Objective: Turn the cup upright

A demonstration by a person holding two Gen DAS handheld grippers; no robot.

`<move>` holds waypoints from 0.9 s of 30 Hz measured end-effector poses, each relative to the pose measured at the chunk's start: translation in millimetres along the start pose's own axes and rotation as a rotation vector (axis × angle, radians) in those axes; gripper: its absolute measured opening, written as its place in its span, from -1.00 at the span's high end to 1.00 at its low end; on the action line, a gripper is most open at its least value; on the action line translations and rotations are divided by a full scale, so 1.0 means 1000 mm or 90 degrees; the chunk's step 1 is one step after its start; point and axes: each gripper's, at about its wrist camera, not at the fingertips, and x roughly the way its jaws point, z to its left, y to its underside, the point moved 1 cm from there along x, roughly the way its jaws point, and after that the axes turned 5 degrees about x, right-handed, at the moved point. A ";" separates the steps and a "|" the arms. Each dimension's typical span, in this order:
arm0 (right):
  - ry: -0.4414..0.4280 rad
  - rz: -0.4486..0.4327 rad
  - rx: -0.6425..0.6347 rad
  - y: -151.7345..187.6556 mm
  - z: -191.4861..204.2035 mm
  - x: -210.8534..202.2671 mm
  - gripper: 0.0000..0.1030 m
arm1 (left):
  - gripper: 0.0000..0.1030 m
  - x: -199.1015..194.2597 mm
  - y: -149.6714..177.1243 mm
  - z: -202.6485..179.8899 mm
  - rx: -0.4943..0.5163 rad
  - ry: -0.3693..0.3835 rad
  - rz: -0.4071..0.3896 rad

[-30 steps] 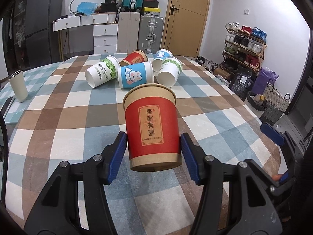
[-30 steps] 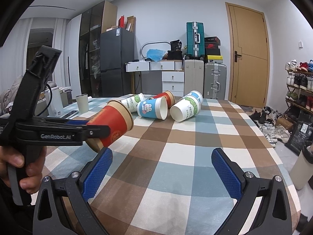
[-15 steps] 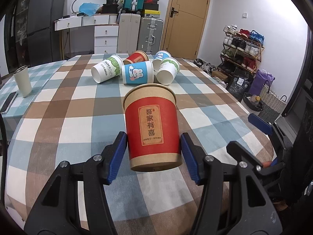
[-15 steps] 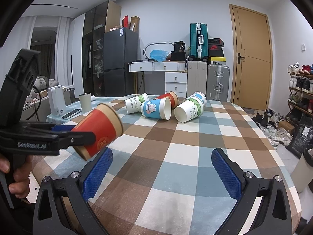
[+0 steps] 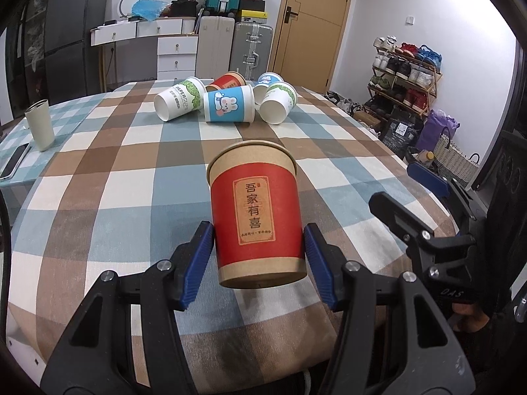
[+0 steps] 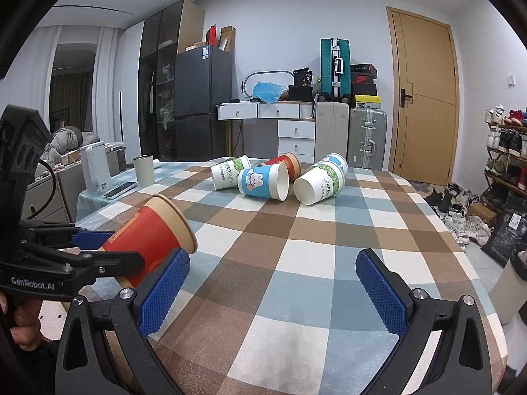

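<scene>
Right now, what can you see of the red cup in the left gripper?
The red cup looks like paper: red body, kraft-brown bands at rim and base, and a tan label with four dark Chinese characters. The left gripper is shut on its lower sides with blue jaws. From the right wrist view it is tilted, mouth toward the table's middle, apparently lifted off the cloth.

The red cup (image 6: 150,240) is partly hidden by the left gripper's arms and one blue pad (image 6: 163,291). In the far pile, the second red cup (image 5: 229,82) and a blue-white cup (image 5: 268,79) lie half hidden behind the front cups. The phone (image 5: 13,164) is cut by the left edge.
</scene>
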 end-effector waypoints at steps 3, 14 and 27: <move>0.001 0.000 -0.001 0.001 0.001 0.000 -1.00 | -0.05 0.000 0.001 0.000 0.001 0.000 0.000; 0.001 0.000 -0.001 0.001 0.001 0.000 -1.00 | -0.05 0.002 0.013 -0.005 0.000 0.008 0.012; 0.002 -0.001 0.000 0.001 0.001 0.000 -1.00 | -0.06 0.006 0.019 -0.009 0.000 0.021 0.026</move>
